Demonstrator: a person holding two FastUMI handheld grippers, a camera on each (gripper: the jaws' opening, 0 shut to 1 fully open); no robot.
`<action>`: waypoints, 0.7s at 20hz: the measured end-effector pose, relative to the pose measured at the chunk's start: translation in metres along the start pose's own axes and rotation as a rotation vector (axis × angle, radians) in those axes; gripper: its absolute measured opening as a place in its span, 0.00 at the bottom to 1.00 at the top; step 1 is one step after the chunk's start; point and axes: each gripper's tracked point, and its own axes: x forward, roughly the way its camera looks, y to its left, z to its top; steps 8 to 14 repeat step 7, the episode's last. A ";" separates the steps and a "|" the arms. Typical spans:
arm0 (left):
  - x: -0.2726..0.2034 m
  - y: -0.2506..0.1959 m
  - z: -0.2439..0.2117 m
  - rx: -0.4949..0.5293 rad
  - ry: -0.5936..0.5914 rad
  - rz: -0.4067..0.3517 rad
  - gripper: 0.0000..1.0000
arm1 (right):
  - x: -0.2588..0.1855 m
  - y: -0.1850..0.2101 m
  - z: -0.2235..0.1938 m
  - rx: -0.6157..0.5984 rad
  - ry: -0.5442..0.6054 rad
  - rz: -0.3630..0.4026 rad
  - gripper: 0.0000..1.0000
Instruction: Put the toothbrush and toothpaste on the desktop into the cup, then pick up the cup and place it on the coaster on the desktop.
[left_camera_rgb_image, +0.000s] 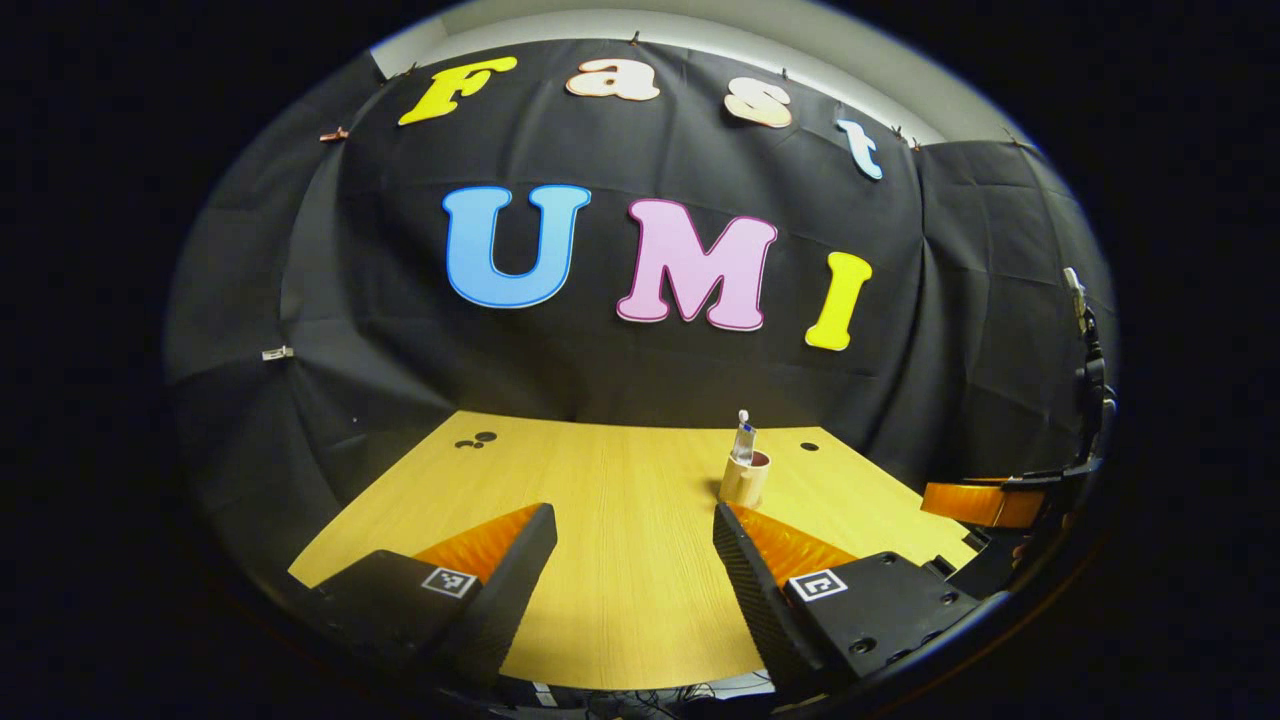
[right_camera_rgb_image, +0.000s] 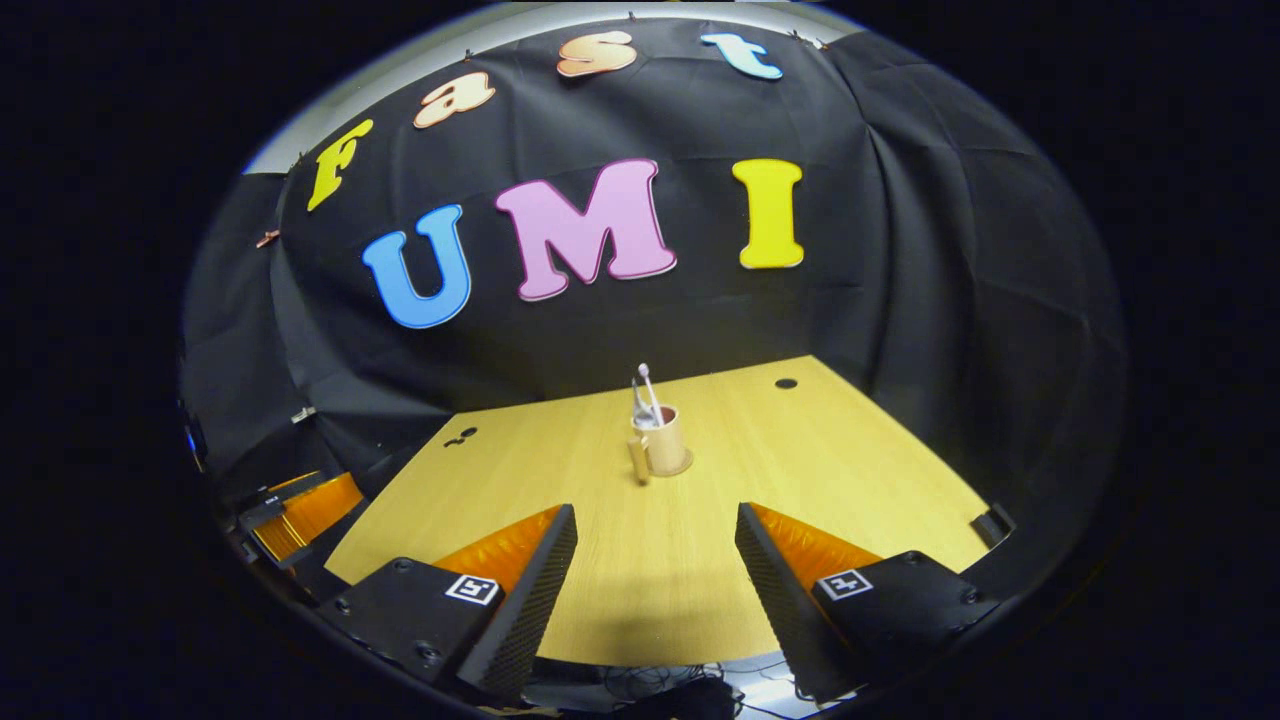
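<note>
A beige cup (left_camera_rgb_image: 744, 480) (right_camera_rgb_image: 662, 440) with a handle stands upright on the wooden desktop (left_camera_rgb_image: 620, 560) (right_camera_rgb_image: 640, 540), resting on a round coaster (right_camera_rgb_image: 676, 468). A toothbrush (right_camera_rgb_image: 647, 390) and a toothpaste tube (left_camera_rgb_image: 743, 441) stick up out of it. My left gripper (left_camera_rgb_image: 634, 560) is open near the desk's front edge, well short of the cup, with nothing between its fingers. My right gripper (right_camera_rgb_image: 655, 570) is open too, back from the cup and empty. The right gripper also shows at the right edge of the left gripper view (left_camera_rgb_image: 1000, 505); the left one shows at the far left of the right gripper view (right_camera_rgb_image: 300, 510).
Small dark holes mark the desktop at the back left (left_camera_rgb_image: 477, 440) (right_camera_rgb_image: 462, 436) and back right (left_camera_rgb_image: 809, 446) (right_camera_rgb_image: 786, 383). Black cloth walls close in behind and beside the desk. Cables hang below the front edge (right_camera_rgb_image: 660, 685).
</note>
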 end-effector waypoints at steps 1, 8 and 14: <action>-0.005 0.004 -0.003 0.005 -0.001 0.002 0.98 | -0.003 0.003 -0.005 -0.001 0.007 0.002 0.98; -0.017 0.015 -0.011 0.028 0.007 0.000 0.98 | -0.012 0.015 -0.019 0.001 0.023 0.004 0.98; -0.017 0.015 -0.011 0.028 0.007 0.000 0.98 | -0.012 0.015 -0.019 0.001 0.023 0.004 0.98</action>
